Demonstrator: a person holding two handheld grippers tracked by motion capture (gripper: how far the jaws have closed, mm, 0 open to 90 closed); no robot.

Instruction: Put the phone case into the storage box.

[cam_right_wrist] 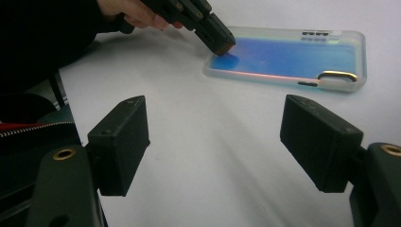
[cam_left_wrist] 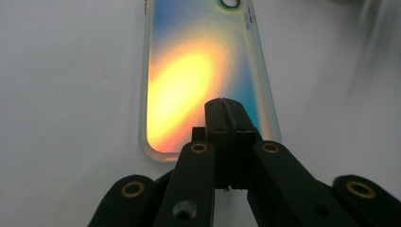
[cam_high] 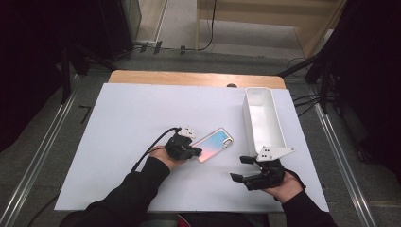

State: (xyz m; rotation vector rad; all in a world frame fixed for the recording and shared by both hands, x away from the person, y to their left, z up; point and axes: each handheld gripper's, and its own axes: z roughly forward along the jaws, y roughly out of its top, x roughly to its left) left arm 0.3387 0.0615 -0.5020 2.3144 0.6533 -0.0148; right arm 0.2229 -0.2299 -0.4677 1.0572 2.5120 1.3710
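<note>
A phone case (cam_high: 213, 144) with a pink-to-blue iridescent back lies flat on the white board, camera cutout toward the far right. My left gripper (cam_high: 196, 152) is at its near left end. In the left gripper view the two jaws (cam_left_wrist: 226, 106) are pressed together with nothing between them, the tips resting over the case's (cam_left_wrist: 198, 61) lower end. The right gripper view shows that same closed tip (cam_right_wrist: 220, 42) touching or just above the case's (cam_right_wrist: 293, 56) end. My right gripper (cam_high: 240, 168) stands open near the front right, its jaws (cam_right_wrist: 213, 118) wide apart and empty, pointing toward the case.
A long white bin (cam_high: 246, 113) stands open-topped at the right, just beyond my right gripper. The white board (cam_high: 132, 123) covers a wooden table (cam_high: 189, 78). Dark stands and cables flank the table on the floor.
</note>
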